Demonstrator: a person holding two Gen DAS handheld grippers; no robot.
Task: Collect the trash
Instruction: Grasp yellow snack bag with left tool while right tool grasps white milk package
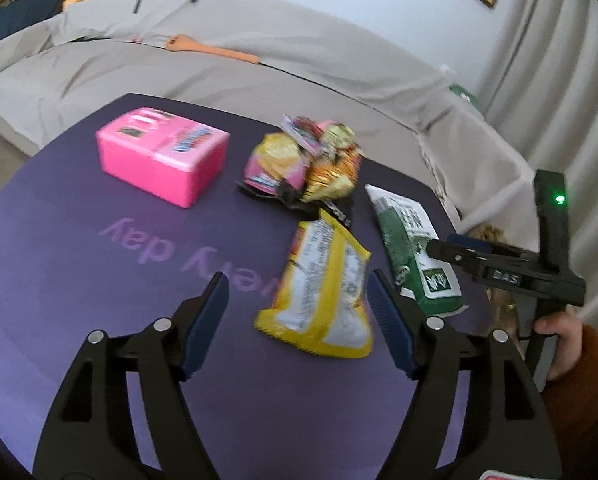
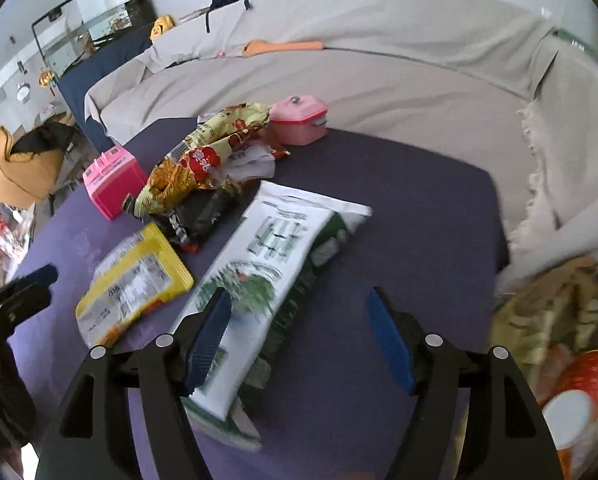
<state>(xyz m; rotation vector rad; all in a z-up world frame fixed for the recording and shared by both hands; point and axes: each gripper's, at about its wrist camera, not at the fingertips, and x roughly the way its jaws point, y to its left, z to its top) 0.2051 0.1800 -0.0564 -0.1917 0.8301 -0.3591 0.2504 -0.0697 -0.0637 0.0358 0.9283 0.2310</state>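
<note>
Purple counter (image 1: 99, 280): carries all the loose trash; printed lettering shows on its top.
Yellow wrapper (image 1: 323, 284): lies flat just ahead of the left hand-held gripper (image 1: 297, 316), between its two pads but toward the right one; no pad presses on it.
Left hand-held gripper state: jaws spread wide, holding nothing.
Green-and-white packet (image 2: 267, 280): lies flat under the right hand-held gripper (image 2: 299, 336), its near end beside the left pad and running away up and to the right.
Right hand-held gripper state: jaws spread, nothing pinched; whether the left pad touches the packet I cannot tell.
Crumpled wrapper pile (image 1: 311, 160): further out, beyond both hand-held grippers, next to the pink box (image 1: 163, 156).
Step in hand (judgement): approach, each hand-held gripper lined up on its own wrapper, before any grasp.
Next move calls for: lowering until the pads straddle an edge of the thin film, then closing; both items lie flat, so a raised crease or end seam is the likelier purchase.
Risk: slick film may slide on the counter rather than lift.
</note>
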